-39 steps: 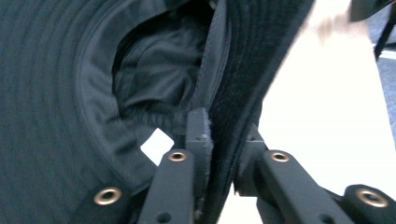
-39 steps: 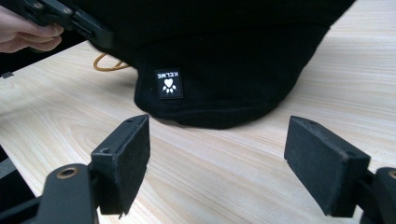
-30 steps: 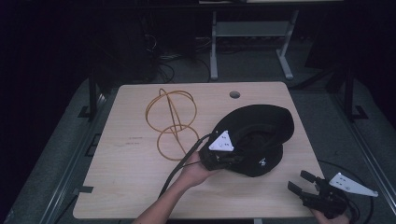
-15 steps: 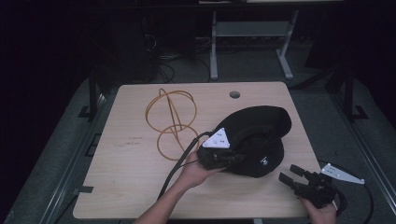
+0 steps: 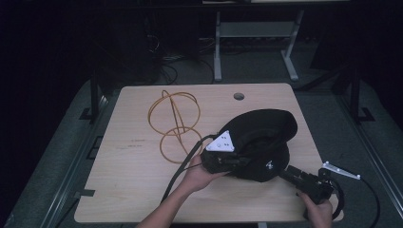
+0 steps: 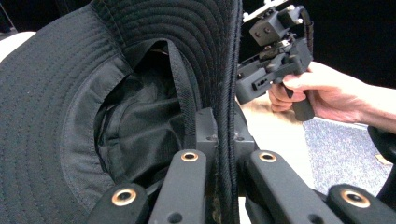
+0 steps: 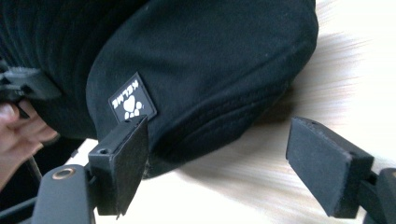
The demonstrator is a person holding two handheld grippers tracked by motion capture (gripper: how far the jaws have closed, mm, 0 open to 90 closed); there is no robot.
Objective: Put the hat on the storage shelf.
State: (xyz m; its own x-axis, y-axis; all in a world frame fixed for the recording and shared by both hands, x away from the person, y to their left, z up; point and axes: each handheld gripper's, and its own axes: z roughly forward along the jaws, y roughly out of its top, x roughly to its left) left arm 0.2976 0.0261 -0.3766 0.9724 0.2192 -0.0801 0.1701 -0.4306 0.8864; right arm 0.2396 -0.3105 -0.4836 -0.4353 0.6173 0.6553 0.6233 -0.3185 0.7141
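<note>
**Gripped on one side, not yet on the other**

Had the left gripper (image 6: 219, 140) closed tight on the brim (image 6: 225, 70) of the hat (image 6: 60, 116), with both jaws pressed against the stitched edge and no gap left between them. Held that part of the brim up on its edge, so that the dark inside of the crown lay open to the left gripper view. Was carried by the left hand (image 5: 197, 173), placed at the near left side of the hat in the high view.

Had the right gripper (image 7: 224, 158) wide open and empty. Stood low over the table (image 5: 133, 190), just beside the near right side of the hat, with one jaw very close under the small label (image 7: 132, 101) and the other jaw well apart over bare wood. Could not tell whether that first jaw touched the cloth. Was gripped from below by the right hand (image 5: 316, 211), near the table corner.

Found the hat itself at the right half of the table, resting on the wood along its right side and lifted at the left. Noted the yellow rings (image 5: 173, 118) lying apart to the left of it, not touched.

Judged so far: first hold taken and secure. Left to do, probably: closing the open jaws on the opposite side of the hat, and only then lifting or shaping it with both grippers.
</note>
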